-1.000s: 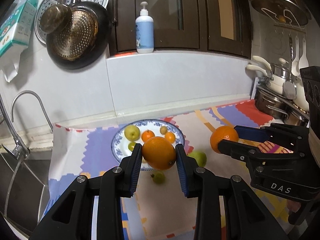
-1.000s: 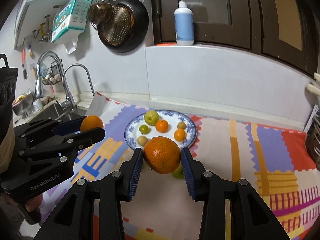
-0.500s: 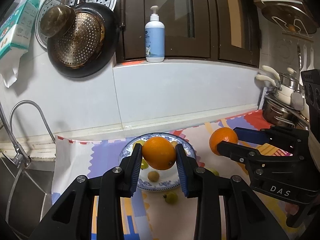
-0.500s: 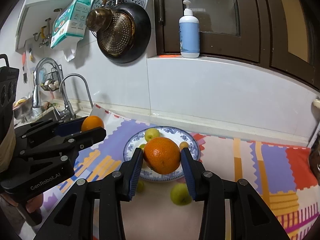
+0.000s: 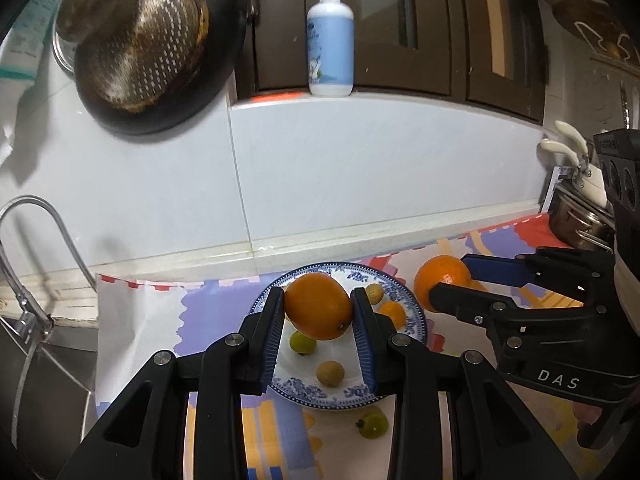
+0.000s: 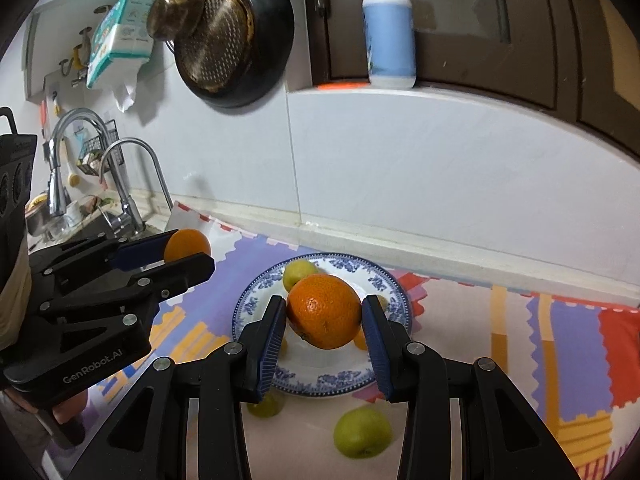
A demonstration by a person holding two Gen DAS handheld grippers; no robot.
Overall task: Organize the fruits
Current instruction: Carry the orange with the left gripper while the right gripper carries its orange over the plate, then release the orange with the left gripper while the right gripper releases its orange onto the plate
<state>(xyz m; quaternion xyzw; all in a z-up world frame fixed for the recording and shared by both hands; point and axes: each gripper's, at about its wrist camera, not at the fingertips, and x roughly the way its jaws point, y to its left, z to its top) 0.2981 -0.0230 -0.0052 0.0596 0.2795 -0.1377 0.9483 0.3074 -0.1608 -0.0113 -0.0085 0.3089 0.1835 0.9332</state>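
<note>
My left gripper (image 5: 319, 312) is shut on an orange (image 5: 319, 306) and holds it above the blue-patterned plate (image 5: 416, 320). My right gripper (image 6: 325, 316) is shut on a second orange (image 6: 325, 310) above the same plate (image 6: 394, 292). Each gripper shows in the other's view, the right one (image 5: 448, 280) with its orange (image 5: 442, 276), the left one (image 6: 182, 256) with its orange (image 6: 187, 243). Small fruits lie on the plate: a green one (image 5: 303, 342), a tan one (image 5: 330, 373), a small orange one (image 5: 393, 312). A green apple (image 6: 362, 432) and a small green fruit (image 5: 373, 423) lie on the mat in front of the plate.
The colourful mat (image 6: 560, 340) covers the counter. A sink with a tap (image 6: 128, 184) is at the left. A pan (image 5: 156, 52) hangs on the tiled wall. A pump bottle (image 5: 330, 40) stands on the ledge. Pots (image 5: 576, 224) stand at the right.
Both grippers have moved forward and closer to the plate with their oranges still held. The plate now lies right under the fingers in both views.
</note>
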